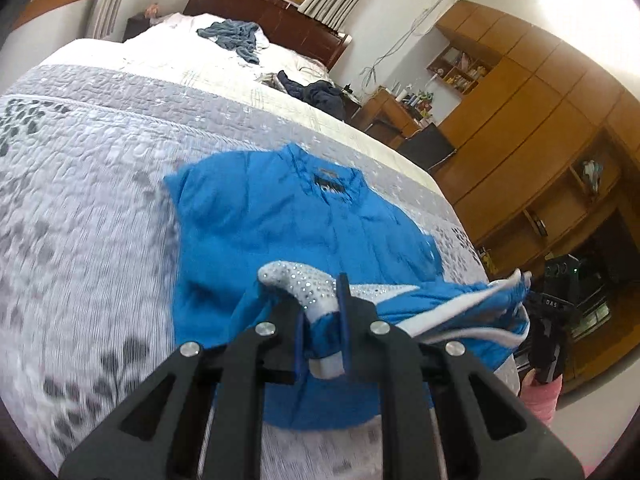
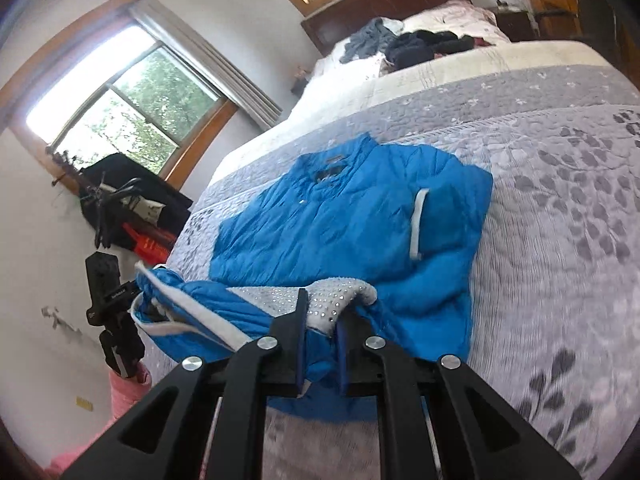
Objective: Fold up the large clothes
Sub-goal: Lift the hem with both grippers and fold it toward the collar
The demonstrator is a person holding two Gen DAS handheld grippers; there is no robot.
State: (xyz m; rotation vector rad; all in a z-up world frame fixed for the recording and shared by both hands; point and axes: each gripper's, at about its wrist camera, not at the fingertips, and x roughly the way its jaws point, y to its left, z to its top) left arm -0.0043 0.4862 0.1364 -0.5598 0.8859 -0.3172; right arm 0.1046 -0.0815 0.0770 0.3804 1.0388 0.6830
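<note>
A bright blue padded jacket point(image 1: 288, 220) point(image 2: 348, 216) lies on the grey patterned bedspread point(image 1: 88, 168) point(image 2: 560, 208), collar toward the headboard. Its near hem, with a sparkly grey-white lining point(image 1: 304, 284) point(image 2: 332, 300), is lifted off the bed. My left gripper point(image 1: 322, 320) is shut on one end of that hem. My right gripper point(image 2: 322, 332) is shut on the other end. In the left wrist view the right gripper point(image 1: 544, 320) shows at the right, and in the right wrist view the left gripper point(image 2: 112, 312) shows at the left, the hem stretched between them.
Dark clothes point(image 1: 316, 92) point(image 2: 424, 44) and a grey-blue garment point(image 1: 236, 36) point(image 2: 368, 36) lie near the pillows by the dark headboard point(image 1: 272, 12). Wooden cabinets point(image 1: 532, 128) stand on one side of the bed, a window point(image 2: 120, 108) and a cluttered rack point(image 2: 128, 204) on the other. A pink sleeve point(image 1: 540, 396) point(image 2: 128, 388) holds each seen gripper.
</note>
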